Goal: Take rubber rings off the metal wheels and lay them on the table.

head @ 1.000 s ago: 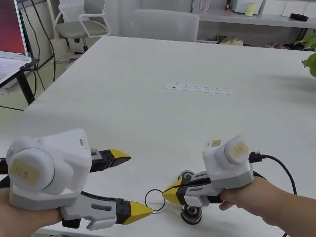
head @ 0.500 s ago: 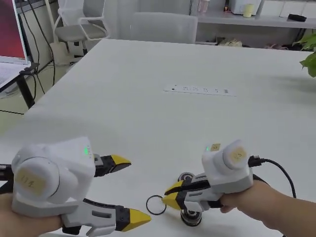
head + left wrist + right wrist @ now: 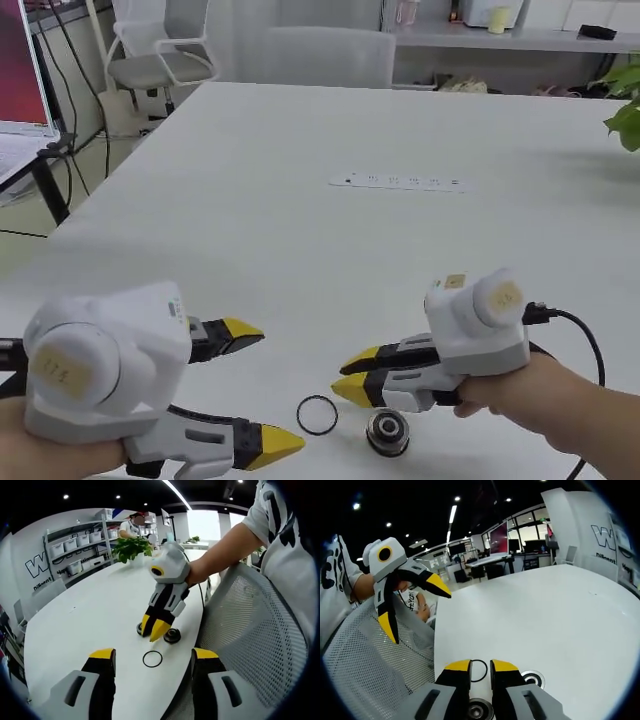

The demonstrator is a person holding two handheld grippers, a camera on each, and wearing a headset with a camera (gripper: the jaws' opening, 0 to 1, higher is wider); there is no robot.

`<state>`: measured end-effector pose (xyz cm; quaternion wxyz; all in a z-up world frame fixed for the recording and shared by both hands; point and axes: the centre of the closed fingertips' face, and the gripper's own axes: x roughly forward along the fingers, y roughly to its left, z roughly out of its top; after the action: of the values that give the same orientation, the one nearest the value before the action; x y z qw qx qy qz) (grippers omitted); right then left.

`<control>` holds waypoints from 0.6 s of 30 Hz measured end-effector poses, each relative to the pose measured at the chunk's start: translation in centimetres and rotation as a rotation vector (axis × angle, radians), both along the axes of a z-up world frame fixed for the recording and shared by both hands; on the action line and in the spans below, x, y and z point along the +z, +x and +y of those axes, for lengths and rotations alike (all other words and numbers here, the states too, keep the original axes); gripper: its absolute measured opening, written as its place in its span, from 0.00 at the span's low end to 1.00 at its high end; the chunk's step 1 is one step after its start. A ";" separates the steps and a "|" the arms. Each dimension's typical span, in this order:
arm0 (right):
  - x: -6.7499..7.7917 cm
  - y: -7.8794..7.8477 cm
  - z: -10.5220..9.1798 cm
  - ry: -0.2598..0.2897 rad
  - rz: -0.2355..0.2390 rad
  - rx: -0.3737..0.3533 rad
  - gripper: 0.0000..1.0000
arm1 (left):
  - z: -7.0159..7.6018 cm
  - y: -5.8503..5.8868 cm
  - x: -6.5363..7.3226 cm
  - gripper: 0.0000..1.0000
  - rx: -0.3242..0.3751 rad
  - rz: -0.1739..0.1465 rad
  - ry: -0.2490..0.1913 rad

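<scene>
Table [image 3: 300, 200] holds 1 rubber ring [image 3: 317, 415] beside wheel [image 3: 387, 432].

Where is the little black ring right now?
The black ring lies flat on the white table. In the head view it is just left of a metal wheel, between the left gripper and the right gripper.

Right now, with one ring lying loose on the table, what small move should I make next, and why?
Probably lower the right hand-held gripper onto the metal wheel just below its tips to steady it. One rubber ring already lies loose on the table, and this hand-held gripper holds nothing.
</scene>
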<state>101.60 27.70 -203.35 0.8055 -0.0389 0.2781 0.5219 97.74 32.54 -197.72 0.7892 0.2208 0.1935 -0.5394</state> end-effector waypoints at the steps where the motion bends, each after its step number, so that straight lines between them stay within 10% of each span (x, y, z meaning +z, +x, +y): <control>1: 0.2 0.1 0.0 0.008 -0.003 -0.003 0.12 | 0.0 0.0 0.0 0.58 -0.001 0.000 0.000; 18: 2.7 -0.1 -2.9 0.085 -0.037 -0.056 0.14 | -0.4 -0.3 0.3 0.58 -0.010 0.038 -0.024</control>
<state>101.55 24.82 -200.60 0.8258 -0.0067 0.2417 0.5095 97.40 32.10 -197.44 0.7854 0.2017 0.2009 -0.5496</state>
